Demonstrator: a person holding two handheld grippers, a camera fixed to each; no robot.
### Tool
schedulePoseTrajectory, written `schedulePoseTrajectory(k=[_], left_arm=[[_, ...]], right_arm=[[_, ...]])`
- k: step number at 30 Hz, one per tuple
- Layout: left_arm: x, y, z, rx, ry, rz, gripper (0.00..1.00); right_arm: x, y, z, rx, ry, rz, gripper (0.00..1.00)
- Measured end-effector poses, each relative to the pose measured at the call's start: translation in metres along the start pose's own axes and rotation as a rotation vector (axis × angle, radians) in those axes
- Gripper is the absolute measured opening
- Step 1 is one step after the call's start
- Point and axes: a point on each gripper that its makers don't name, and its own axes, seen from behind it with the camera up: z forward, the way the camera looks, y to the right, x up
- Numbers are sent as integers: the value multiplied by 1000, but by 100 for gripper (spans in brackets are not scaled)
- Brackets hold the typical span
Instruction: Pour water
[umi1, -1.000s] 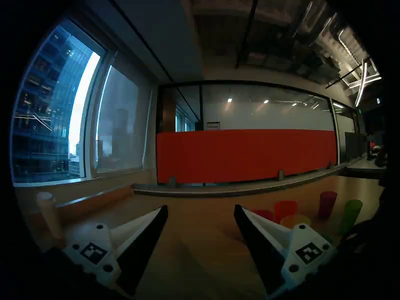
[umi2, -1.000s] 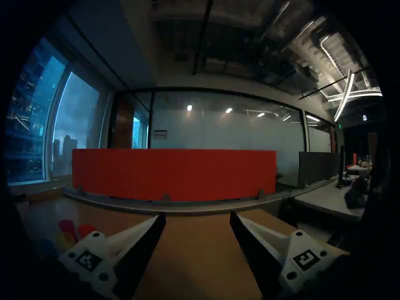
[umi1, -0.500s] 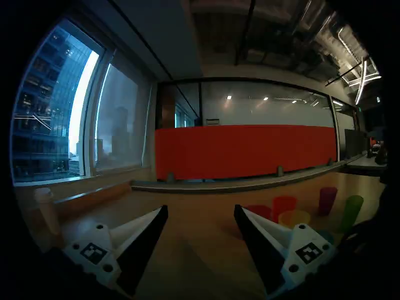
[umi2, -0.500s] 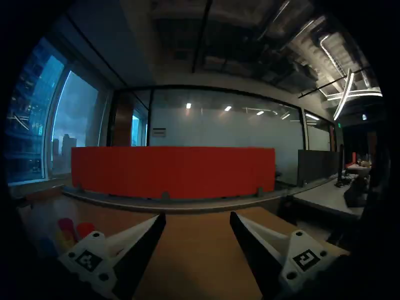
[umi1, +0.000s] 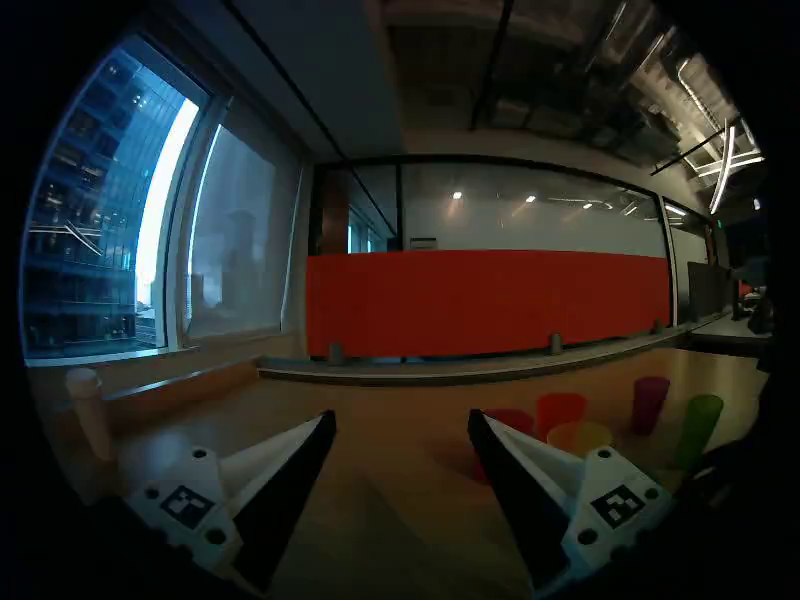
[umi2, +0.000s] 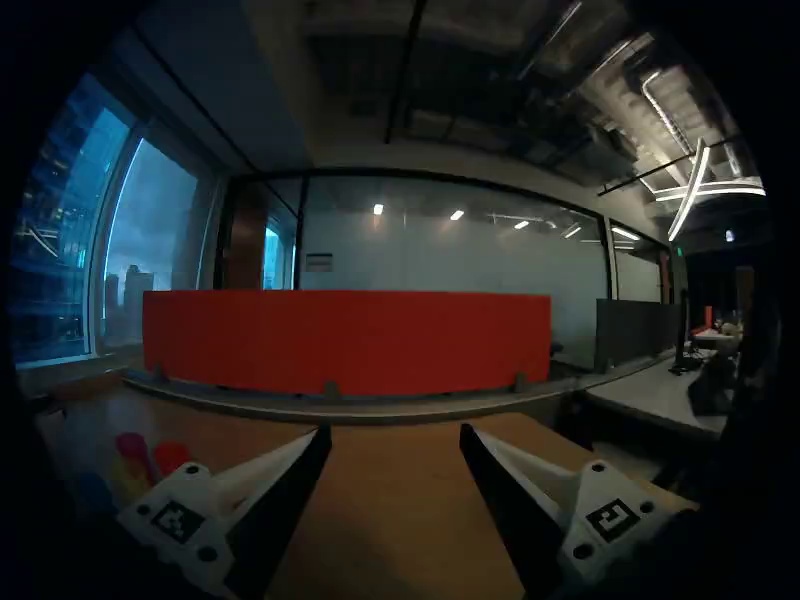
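left gripper (umi1: 400, 420) spread wide and empty over wooden table (umi1: 400, 490), coloured cups (umi1: 558, 408) standing near on its right (five, close together), right gripper (umi2: 395, 432) also released, grasping nothing

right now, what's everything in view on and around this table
translucent plastic cups: five, red, orange, yellow, purple, green, clustered on the table
pale upright cylinder: one, whitish, far left by the window
brown wooden table: one, beneath both hand-held grippers
red partition panel: one, along the table's far edge
large glass windows: two panes, blue-lit, left wall
left hand-held gripper: one, white and black, open, empty
right hand-held gripper: one, white and black, open, empty
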Motion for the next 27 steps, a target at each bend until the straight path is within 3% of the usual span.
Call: schedulePoseTrajectory(k=[27], left_arm=[[-15, 11, 1, -31, -52, -12, 98]], right_arm=[[-1, -5, 2, 13, -4, -3, 99]])
